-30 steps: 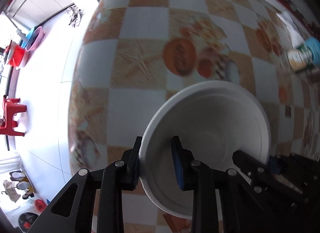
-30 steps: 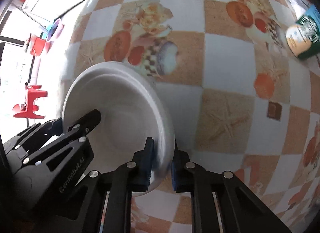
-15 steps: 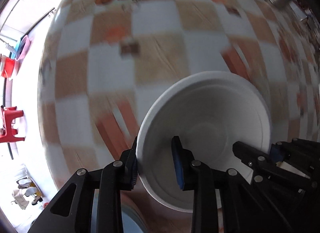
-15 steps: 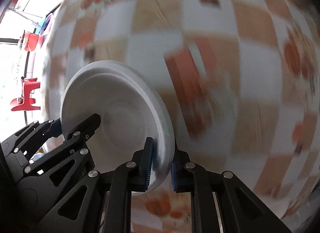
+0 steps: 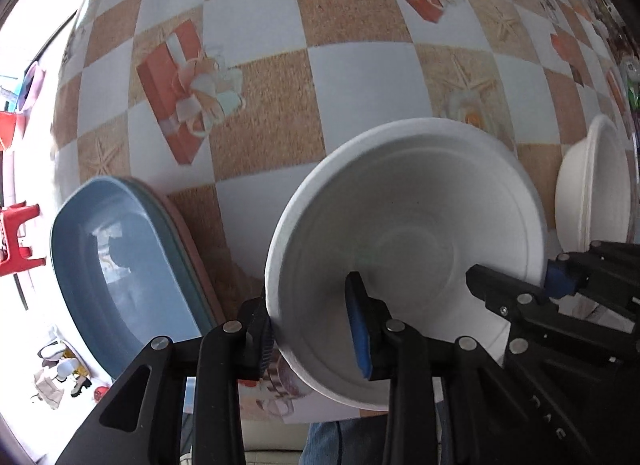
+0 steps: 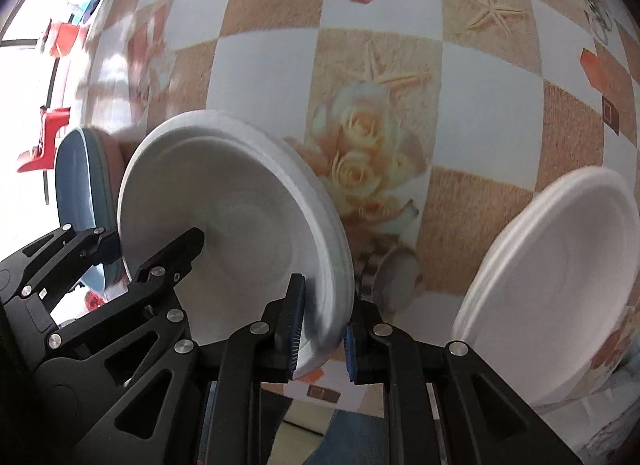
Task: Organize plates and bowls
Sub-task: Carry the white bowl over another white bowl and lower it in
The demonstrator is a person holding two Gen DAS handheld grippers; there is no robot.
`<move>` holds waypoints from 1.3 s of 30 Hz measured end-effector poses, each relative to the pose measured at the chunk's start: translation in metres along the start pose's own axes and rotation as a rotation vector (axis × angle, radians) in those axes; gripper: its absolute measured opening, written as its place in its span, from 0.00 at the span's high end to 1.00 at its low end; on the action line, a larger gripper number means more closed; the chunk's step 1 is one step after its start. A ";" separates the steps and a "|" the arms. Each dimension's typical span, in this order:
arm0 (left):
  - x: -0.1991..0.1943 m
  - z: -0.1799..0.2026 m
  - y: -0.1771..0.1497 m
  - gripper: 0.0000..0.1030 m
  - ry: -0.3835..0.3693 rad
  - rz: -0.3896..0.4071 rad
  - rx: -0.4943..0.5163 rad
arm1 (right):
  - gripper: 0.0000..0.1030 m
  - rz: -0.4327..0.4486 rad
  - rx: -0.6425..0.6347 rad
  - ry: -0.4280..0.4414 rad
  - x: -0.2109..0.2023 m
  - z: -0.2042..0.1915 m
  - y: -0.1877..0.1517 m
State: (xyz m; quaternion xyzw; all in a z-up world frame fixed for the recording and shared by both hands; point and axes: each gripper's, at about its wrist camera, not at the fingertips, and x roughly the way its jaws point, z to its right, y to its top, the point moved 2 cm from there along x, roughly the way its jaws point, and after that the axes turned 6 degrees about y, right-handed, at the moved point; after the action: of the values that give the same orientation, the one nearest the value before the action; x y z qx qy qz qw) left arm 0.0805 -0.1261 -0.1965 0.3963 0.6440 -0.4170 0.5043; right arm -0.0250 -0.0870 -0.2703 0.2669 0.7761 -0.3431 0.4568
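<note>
You have carried the white bowl [image 5: 404,249] across the checked tablecloth [image 5: 256,65] in the last second: a second ago only open cloth and a green-and-white cup lay under it, and now two stacks have come into view. A stack of blue plates [image 5: 120,249] lies just to the left of the bowl, and a stack of white bowls [image 6: 560,305] sits to the right, near the table's edge.

Your left gripper [image 5: 312,329] straddles the near rim of the bowl, one pad outside and one inside. Its jaws have just been easing apart, and from this angle it's hard to say whether both pads press the wall. Your right gripper [image 6: 322,331] is closed on the opposite rim, pads tight on it — so the bowl hangs between the two tools, above the cloth.

For the task, this looks like arrival at the sorting spot. The bowl belongs on the white stack at the right, not with the blue plates — it isn't over that stack yet, so a short shift right seems due before you let go.
</note>
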 end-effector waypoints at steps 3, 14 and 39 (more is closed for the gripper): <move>-0.008 -0.001 -0.009 0.65 0.000 0.014 0.001 | 0.82 0.007 -0.016 -0.002 -0.005 -0.006 0.000; -0.057 0.016 -0.007 0.63 0.013 0.102 0.059 | 0.82 0.083 0.013 0.013 -0.054 0.011 -0.026; -0.089 0.154 0.019 0.62 -0.039 0.174 0.330 | 0.81 0.245 0.345 0.007 -0.097 0.137 -0.078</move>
State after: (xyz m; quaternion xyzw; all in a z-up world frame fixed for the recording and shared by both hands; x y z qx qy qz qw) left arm 0.1630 -0.2718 -0.1337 0.5196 0.5202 -0.4793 0.4792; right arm 0.0333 -0.2514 -0.2087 0.4348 0.6691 -0.4121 0.4398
